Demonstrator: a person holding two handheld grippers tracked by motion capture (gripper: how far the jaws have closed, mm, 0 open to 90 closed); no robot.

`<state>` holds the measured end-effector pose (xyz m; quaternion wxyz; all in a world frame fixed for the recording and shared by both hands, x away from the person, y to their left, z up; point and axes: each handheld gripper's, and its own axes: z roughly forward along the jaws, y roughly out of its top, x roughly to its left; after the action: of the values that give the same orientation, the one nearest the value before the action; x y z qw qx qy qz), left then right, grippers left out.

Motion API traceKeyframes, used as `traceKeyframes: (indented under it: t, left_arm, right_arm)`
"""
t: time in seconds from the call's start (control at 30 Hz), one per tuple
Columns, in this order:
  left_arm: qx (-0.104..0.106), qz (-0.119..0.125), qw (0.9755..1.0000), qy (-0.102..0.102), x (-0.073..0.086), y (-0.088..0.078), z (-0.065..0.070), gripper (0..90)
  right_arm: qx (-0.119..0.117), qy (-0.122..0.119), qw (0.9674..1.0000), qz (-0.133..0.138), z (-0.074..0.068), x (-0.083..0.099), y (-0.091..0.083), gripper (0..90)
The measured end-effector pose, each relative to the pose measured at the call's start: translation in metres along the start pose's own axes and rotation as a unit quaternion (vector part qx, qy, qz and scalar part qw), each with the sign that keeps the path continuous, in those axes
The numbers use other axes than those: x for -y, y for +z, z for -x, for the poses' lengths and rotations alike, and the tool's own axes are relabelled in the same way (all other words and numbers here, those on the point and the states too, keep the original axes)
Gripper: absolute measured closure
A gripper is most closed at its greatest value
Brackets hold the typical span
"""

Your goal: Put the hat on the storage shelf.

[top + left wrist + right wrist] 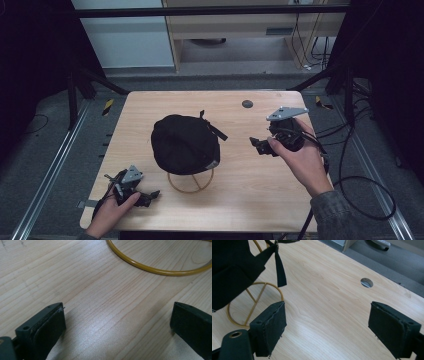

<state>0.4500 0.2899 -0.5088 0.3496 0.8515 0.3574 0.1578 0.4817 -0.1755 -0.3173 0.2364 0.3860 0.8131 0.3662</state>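
You work at a light wooden table (250, 200) with rounded corners and a small round grey cable hole (247, 104) near its far edge. Around it you see grey carpeted floor (45, 150), with metal floor rails (50, 170) running along both sides. Yellow-and-black hazard tape marks (107, 106) lie at the far corners. Behind the table stands a pale wooden cabinet (240, 30) beside a white wall panel (120, 40). Black cables (365, 195) loop across the floor at your right. A black frame bar (200, 11) crosses overhead. Lighting is dim.
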Motion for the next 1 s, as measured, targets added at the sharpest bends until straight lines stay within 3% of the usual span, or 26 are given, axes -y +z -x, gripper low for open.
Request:
traceKeyframes:
  t: [0.43,1.0]
  left_arm:
    - [0.0,0.0,1.0,0.0,0.0,0.0,0.0,0.0]
    - [-0.001,0.0,1.0,0.0,0.0,0.0,0.001,0.0]
  right_arm:
    - [0.0,0.017,0.9998,-0.008,0.003,0.032,0.016,15.1]
    - [0.0,0.044,0.9982,-0.04,0.006,0.088,0.053,15.2]
